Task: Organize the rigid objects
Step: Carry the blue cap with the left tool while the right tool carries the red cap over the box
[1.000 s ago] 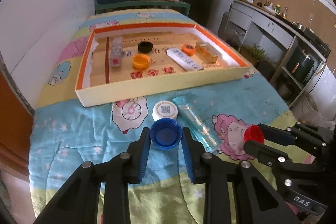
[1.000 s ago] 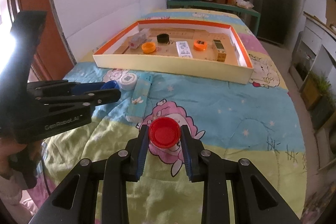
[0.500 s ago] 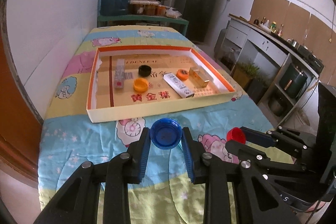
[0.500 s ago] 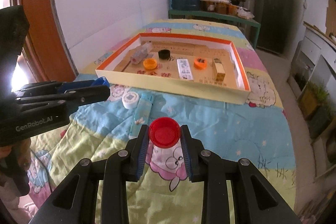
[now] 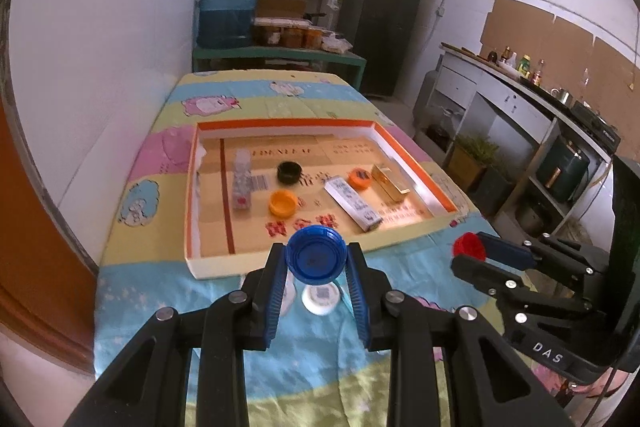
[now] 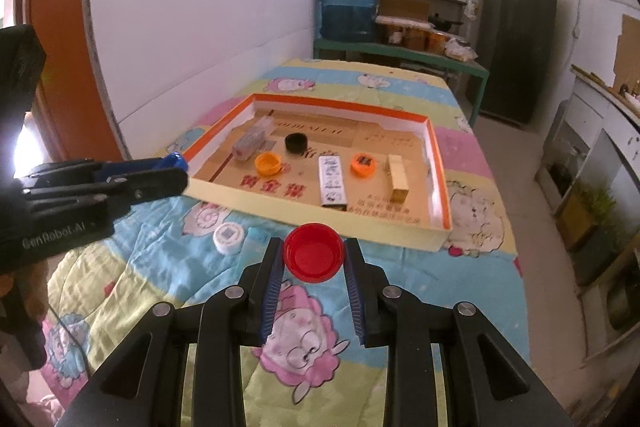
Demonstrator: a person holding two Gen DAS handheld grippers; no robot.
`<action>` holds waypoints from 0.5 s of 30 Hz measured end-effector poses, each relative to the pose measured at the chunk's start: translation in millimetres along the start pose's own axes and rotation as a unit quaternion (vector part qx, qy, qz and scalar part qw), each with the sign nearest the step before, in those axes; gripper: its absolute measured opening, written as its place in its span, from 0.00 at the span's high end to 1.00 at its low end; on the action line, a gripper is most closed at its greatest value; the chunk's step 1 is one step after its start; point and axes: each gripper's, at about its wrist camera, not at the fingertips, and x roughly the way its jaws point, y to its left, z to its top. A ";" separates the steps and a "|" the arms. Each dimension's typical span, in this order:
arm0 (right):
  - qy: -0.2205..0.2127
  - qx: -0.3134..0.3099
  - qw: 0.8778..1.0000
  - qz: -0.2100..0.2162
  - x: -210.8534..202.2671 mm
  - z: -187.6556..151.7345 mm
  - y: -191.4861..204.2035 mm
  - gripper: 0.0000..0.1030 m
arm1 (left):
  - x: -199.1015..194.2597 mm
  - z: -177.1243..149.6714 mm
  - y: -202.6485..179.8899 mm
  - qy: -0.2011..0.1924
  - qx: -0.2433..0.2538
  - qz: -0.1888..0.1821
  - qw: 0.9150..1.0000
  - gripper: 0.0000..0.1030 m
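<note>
My left gripper [image 5: 316, 259] is shut on a blue bottle cap [image 5: 315, 255] and holds it in the air just short of the box's near wall. My right gripper [image 6: 314, 259] is shut on a red bottle cap [image 6: 314, 257], also lifted off the quilt. Ahead lies a shallow orange-rimmed cardboard box [image 5: 212, 263] [image 6: 320, 217]. Inside it are two orange caps [image 5: 282, 203] [image 6: 363, 165], a black cap [image 5: 289, 171], a clear case [image 5: 241, 185], a white printed box [image 5: 352, 202] and a gold box [image 5: 390, 183]. The right gripper also shows at the right of the left wrist view, with the red cap [image 5: 468, 245].
On the cartoon quilt [image 6: 400, 267] in front of the box lie a white round lid [image 5: 320, 299] [image 6: 228, 237] and a pale blue flat pack [image 6: 256, 239]. A white wall runs along the left; a bench with a water jug [image 5: 230, 9] stands behind the bed.
Both grippers have risen with their caps and come nearer the box. The white lid and the blue pack stayed on the quilt and now lie below the fingers.
</note>
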 end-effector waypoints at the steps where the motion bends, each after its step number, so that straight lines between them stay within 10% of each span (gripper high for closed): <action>1: 0.000 0.000 1.000 -0.002 0.9 1.8 -1.7 0.71 | 0.1 1.9 0.5 -0.001 0.001 0.001 1.000 0.71; 15: 0.001 -0.013 1.000 0.003 30.6 59.1 -31.6 0.71 | 36.4 67.2 -0.3 -0.005 0.037 0.013 0.999 0.71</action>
